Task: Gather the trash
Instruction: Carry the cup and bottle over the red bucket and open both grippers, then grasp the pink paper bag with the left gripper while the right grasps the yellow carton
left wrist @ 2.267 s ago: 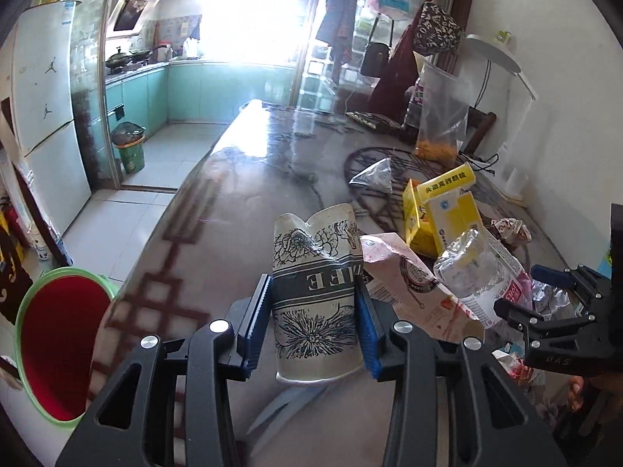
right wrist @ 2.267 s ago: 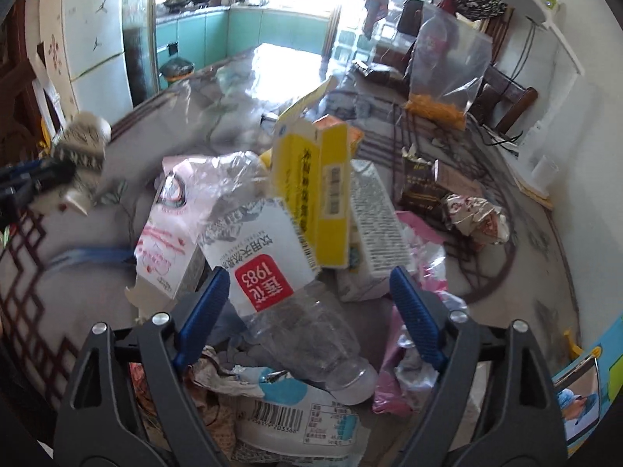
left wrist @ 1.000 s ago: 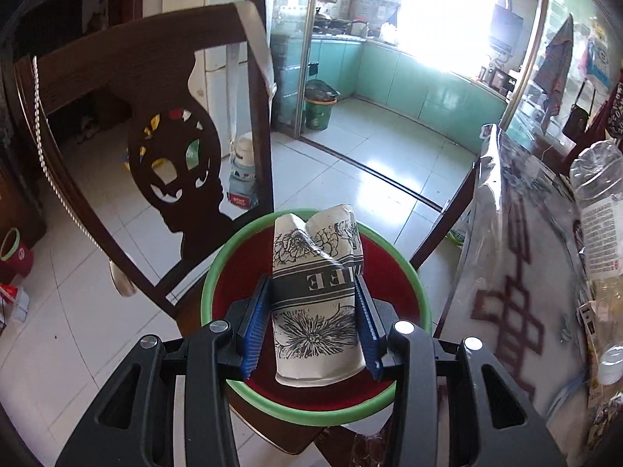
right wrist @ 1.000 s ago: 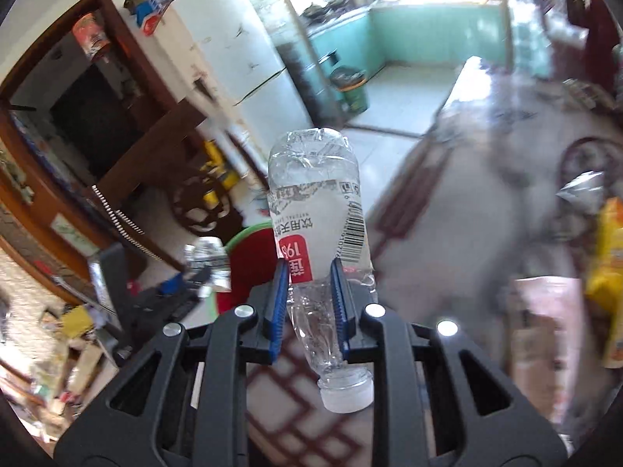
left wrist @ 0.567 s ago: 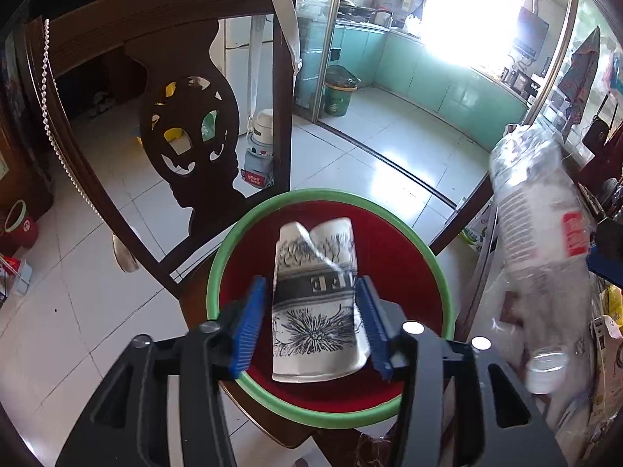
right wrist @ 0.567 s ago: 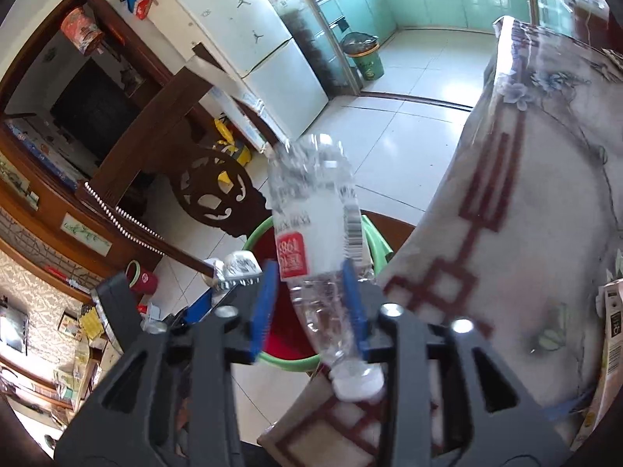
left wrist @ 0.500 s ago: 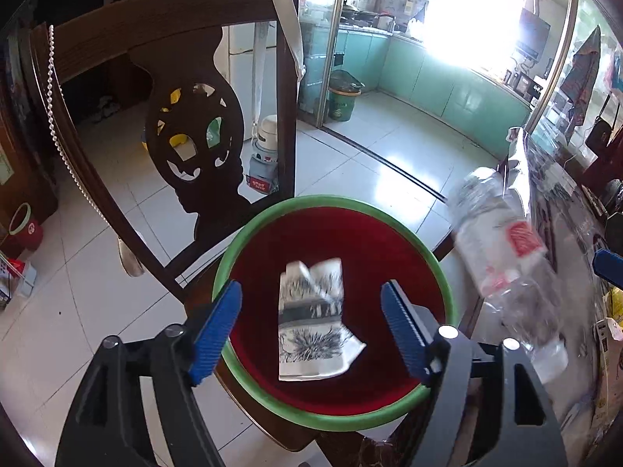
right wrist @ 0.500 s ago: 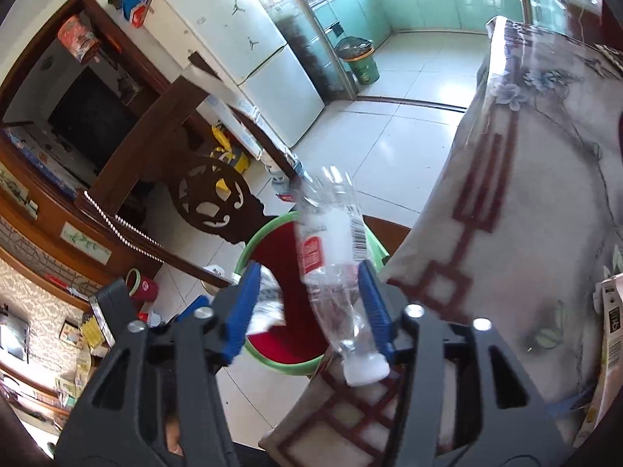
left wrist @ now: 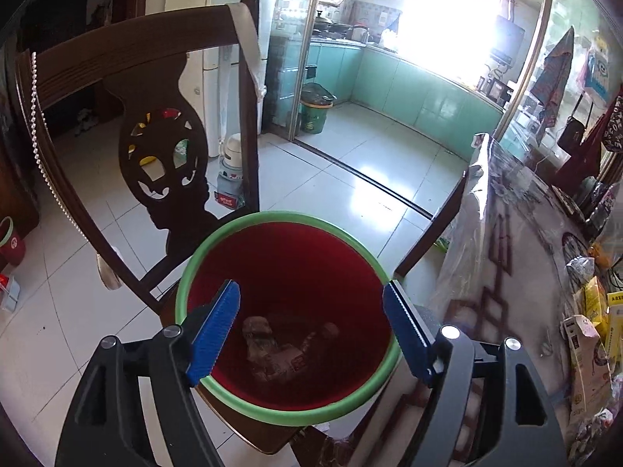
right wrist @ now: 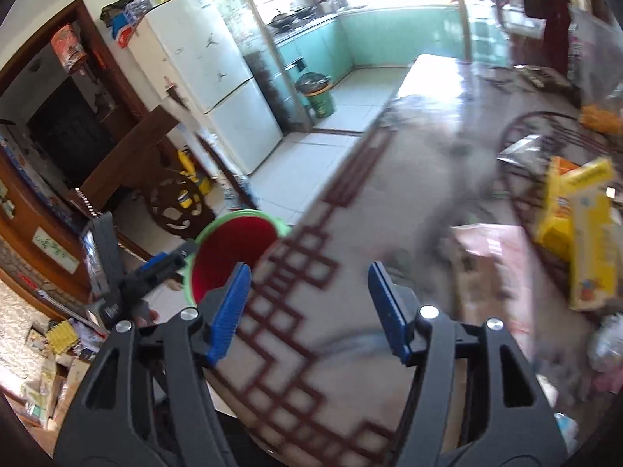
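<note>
Crumpled trash (left wrist: 286, 350) flat in the red bin (left wrist: 249, 399) (axis unclear)

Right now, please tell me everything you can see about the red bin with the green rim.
The red bin is a round, plastic-looking bucket, red inside with a green rim. It stands upright on a dark wooden chair seat beside the table. Crumpled trash lies dimly at its bottom. The left hand-held gripper hovers open above its mouth, holding nothing.
</note>
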Available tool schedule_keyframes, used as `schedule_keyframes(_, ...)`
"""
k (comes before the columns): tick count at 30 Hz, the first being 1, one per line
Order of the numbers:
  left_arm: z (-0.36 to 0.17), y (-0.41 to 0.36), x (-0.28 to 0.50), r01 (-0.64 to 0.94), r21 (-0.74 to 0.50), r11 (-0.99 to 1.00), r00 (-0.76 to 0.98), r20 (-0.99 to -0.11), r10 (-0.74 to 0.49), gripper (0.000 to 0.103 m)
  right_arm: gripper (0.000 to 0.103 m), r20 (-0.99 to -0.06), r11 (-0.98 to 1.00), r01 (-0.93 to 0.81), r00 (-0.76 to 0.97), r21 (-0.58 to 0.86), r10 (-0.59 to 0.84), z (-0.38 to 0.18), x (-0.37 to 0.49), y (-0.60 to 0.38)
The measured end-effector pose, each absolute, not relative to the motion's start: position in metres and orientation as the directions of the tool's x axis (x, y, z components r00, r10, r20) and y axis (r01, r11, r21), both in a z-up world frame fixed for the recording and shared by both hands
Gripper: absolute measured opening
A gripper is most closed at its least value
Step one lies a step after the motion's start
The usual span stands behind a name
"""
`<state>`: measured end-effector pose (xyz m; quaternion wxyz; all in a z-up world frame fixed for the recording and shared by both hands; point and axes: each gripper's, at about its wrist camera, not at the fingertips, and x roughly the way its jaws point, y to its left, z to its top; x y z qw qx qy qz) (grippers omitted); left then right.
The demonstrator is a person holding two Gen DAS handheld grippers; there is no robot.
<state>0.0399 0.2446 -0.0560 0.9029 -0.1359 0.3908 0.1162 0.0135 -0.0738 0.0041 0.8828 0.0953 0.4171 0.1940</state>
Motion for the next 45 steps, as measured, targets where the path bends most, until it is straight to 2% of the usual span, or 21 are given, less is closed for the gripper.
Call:
schedule_keyframes(4,-0.041,0.208,0.042,-0.234,-0.168,0.958,0.694,-0.719,0.043,0.073,0.066,-0.705,0.958,-0.149,0.651,0.245,0.281,0.010,-0.007,-0.138)
schedule_keyframes(9,-0.021,0.131,0.043,-0.033,-0.199,0.979,0.701,-0.704,-0.119,0.073,0.066,-0.696,0.989,0.048,0.715,0.140,0.063,0.009,-0.013,-0.224)
schedule_keyframes(12,-0.012,0.082,0.039,0.085,-0.190,0.978,0.694,-0.693,-0.195,0.073,0.066,-0.729,0.985,0.108,0.684,0.132,0.023,-0.002,0.001,-0.265)
schedule_keyframes(15,-0.008,0.042,0.035,0.170,-0.155,0.973,0.681,-0.696,-0.229,0.073,0.066,-0.755,0.986,0.113,0.656,0.122,0.018,-0.018,0.021,-0.286)
schedule_keyframes(20,-0.008,0.014,0.031,0.215,-0.150,0.965,0.652,-0.714,-0.256,0.073,0.066,-0.768,0.983,0.080,0.636,0.167,0.079,-0.037,0.043,-0.293)
schedule_keyframes(25,-0.009,0.002,0.031,0.237,-0.149,0.960,0.640,-0.720,-0.270,0.073,0.054,-0.795,0.978,0.031,0.588,0.207,0.150,-0.053,0.053,-0.288)
schedule_keyframes(29,-0.011,-0.007,0.031,0.258,-0.141,0.956,0.625,-0.731,-0.276,0.073,0.055,-0.813,0.961,0.075,0.552,0.268,0.184,-0.067,0.067,-0.298)
schedule_keyframes(32,-0.010,-0.015,0.030,0.274,-0.141,0.951,0.620,-0.730,-0.287,0.073,0.059,-0.825,0.957,0.100,0.536,0.272,0.178,-0.074,0.078,-0.303)
schedule_keyframes(35,-0.012,-0.022,0.031,0.283,-0.152,0.947,0.615,-0.729,-0.301,0.073,0.059,-0.837,0.963,0.095,0.521,0.252,0.168,-0.081,0.085,-0.300)
schedule_keyframes(36,-0.012,-0.025,0.031,0.287,-0.148,0.946,0.615,-0.729,-0.300,0.073,0.057,-0.839,0.965,0.085,0.516,0.249,0.171,-0.081,0.086,-0.297)
schedule_keyframes(37,-0.013,-0.029,0.031,0.292,-0.144,0.945,0.613,-0.730,-0.301,0.073,0.042,-0.841,0.966,0.080,0.513,0.247,0.172,-0.081,0.085,-0.296)
schedule_keyframes(42,-0.016,-0.050,0.029,0.335,-0.116,0.935,0.603,-0.736,-0.308,0.073,0.042,-0.823,0.958,0.090,0.538,0.272,0.183,-0.074,0.079,-0.302)
schedule_keyframes(45,-0.015,-0.060,0.034,0.349,-0.190,0.918,0.566,-0.738,-0.368,0.073,0.042,-0.780,0.942,0.091,0.590,0.322,0.209,-0.059,0.068,-0.307)
